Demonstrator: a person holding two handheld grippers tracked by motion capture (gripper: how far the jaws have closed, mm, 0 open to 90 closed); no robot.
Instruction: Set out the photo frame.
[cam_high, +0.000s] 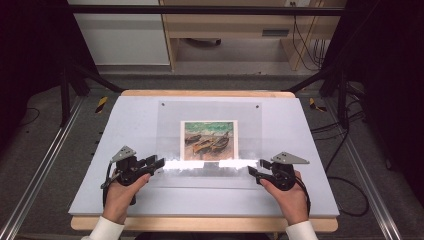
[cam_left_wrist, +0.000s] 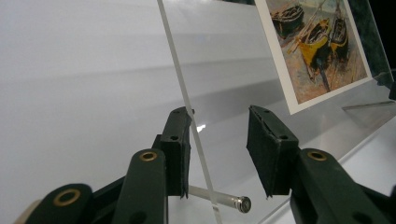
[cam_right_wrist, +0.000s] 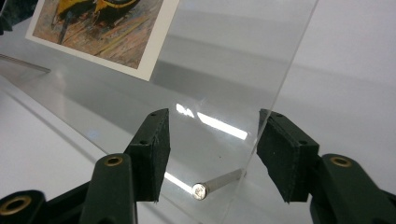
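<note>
I see a clear acrylic sheet (cam_high: 210, 142) lying on the pale mat (cam_high: 130, 120) that covers the bench (cam_high: 200, 224), with a painted card of boats (cam_high: 208, 140) at its middle. Both hands come in from the near edge, one at each near corner of the sheet.

My left hand-held gripper (cam_high: 159, 162) sits at the sheet's near left corner. In the left gripper view (cam_left_wrist: 219, 140) the sheet's thin edge (cam_left_wrist: 187, 100) runs up between the jaws, right against the left-hand pad (cam_left_wrist: 180, 154), while the right-hand pad (cam_left_wrist: 266, 154) stands clear of it. The jaws are partly open and I see no firm pinch on the sheet. A short metal-tipped pin (cam_left_wrist: 224, 198) pokes out of the sheet between the jaws, low down.

My right hand-held gripper (cam_high: 253, 168) sits at the near right corner. In the right gripper view (cam_right_wrist: 210, 144) the sheet's edge (cam_right_wrist: 280, 88) drops to just beside the right-hand pad (cam_right_wrist: 280, 154), and I cannot tell whether they touch; the left-hand pad (cam_right_wrist: 152, 154) is apart from it. These jaws are also partly open, astride the corner, with a second pin (cam_right_wrist: 217, 183) between them.

The card shows through the sheet well beyond both sets of jaws
</note>
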